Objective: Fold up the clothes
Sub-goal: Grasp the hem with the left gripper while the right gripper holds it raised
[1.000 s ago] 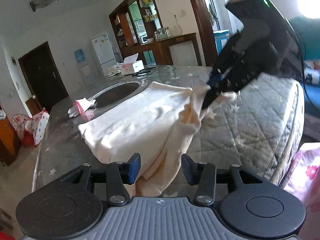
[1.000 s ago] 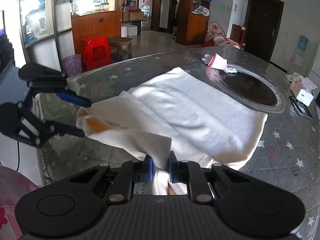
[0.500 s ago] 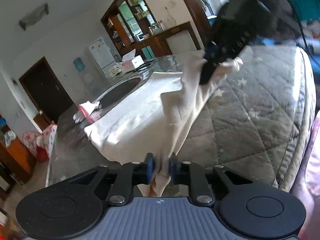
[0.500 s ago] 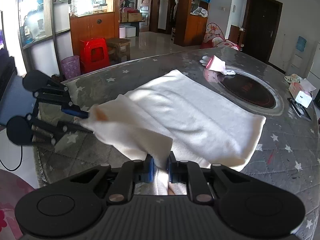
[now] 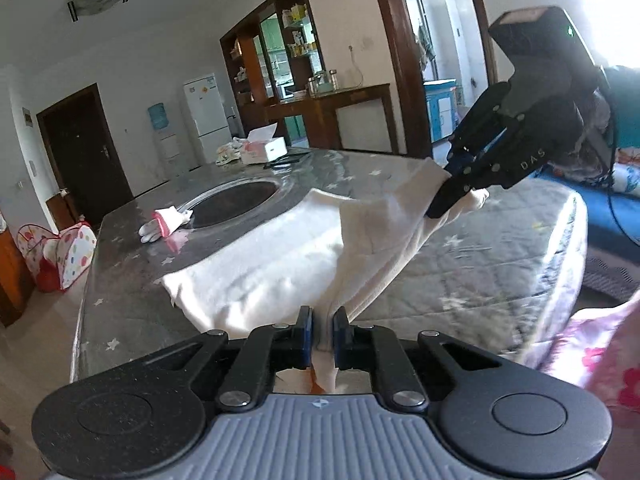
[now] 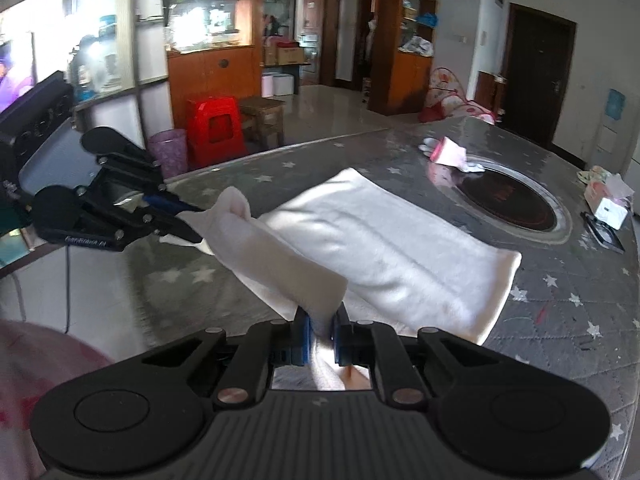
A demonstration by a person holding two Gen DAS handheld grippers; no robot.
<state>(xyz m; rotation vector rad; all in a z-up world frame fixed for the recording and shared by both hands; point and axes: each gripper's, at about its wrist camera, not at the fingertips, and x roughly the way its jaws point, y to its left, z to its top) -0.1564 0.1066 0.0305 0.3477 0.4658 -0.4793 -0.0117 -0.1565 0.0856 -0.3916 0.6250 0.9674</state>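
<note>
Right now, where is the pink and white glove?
The glove lies on the table, at the dark round inset's rim, beyond the cloth's far end.

left gripper (image 5: 322, 334): black linkage arms, silver screws, blue finger pads (image 5: 306, 332), grey ribbed housing, two round black discs. right gripper (image 6: 322, 334): same build, dark ribbed housing; seen from left wrist, green led, "das" lettering.

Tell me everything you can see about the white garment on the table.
The garment is cream-white, soft and fleecy-looking. Most of it lies flat on the grey star-patterned table, beside the dark round inset. Its near edge is lifted: the left gripper and the right gripper each pinch one end, and the cloth hangs stretched between them.
</note>
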